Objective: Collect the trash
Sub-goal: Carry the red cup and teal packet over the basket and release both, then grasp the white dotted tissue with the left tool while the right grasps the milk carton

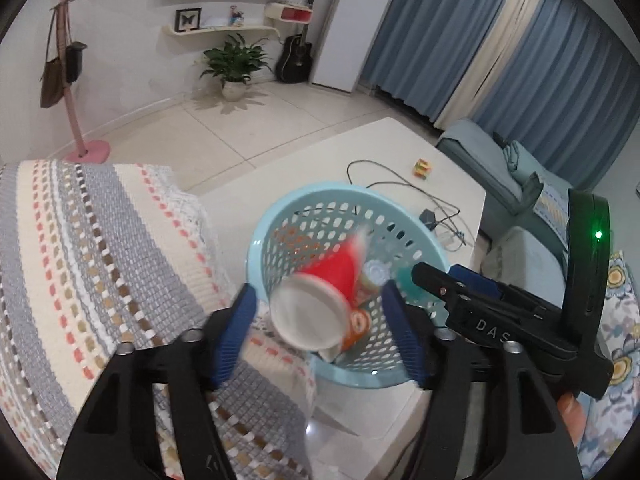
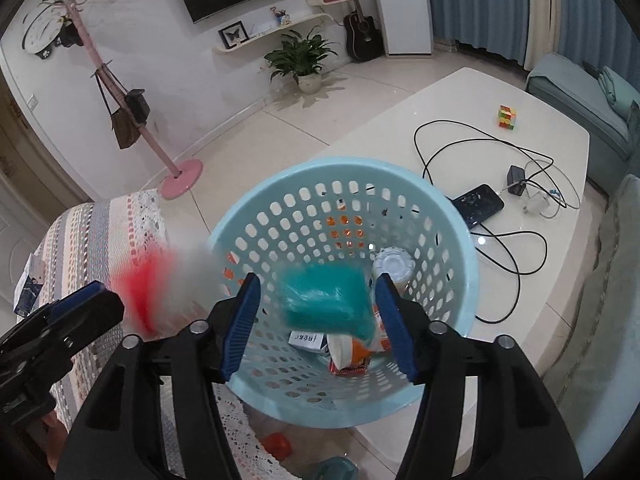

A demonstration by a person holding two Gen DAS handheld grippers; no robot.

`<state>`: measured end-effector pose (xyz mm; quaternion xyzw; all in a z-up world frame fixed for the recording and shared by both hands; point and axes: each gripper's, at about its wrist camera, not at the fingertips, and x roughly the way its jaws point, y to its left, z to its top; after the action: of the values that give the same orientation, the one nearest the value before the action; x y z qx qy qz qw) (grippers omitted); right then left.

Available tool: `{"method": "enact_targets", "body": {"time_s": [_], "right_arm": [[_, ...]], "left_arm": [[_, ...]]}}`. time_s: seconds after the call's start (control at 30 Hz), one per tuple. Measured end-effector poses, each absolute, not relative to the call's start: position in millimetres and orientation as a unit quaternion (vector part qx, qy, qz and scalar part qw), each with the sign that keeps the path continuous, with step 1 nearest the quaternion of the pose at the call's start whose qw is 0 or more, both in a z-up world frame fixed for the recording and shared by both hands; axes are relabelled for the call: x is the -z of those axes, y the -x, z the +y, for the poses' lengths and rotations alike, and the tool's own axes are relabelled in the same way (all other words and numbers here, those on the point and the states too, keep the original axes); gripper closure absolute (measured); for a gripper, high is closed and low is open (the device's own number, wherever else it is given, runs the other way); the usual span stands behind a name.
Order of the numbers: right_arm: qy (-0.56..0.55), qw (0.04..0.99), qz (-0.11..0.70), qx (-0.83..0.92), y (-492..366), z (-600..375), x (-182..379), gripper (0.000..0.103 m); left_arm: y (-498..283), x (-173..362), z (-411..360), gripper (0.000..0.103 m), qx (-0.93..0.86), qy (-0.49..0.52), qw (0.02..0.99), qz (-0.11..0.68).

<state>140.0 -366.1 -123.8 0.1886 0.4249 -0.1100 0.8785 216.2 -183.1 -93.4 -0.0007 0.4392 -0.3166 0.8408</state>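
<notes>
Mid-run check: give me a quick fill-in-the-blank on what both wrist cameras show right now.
1. The red cup blurs between the left gripper's ___ jaws.
2. The teal packet is above the light blue ___.
3. The basket stands on the white ___.
4. On the table, the black phone lies ___ the basket.

Answers: open; basket; table; outside

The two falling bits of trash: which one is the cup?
The red one, between the left fingers; its white round mouth shows. The other is a flat teal packet over the basket.
</notes>
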Motion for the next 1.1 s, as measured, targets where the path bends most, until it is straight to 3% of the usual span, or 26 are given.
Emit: {"method": "enact_targets", "body": {"time_s": [0.53, 1.1], "right_arm": [[-0.172, 0.897, 0.397, 0.085, -130, -345, 96, 0.04], [-0.125, 0.923, 0.363, -0.02, -145, -241, 55, 0.04]], "left_arm": [[-185, 73, -143, 0.036, 0.308, 0.01, 0.86, 0.406], [-154, 27, 1, 0.036, 0.202, 0.085, 0.912, 0.347]]}}
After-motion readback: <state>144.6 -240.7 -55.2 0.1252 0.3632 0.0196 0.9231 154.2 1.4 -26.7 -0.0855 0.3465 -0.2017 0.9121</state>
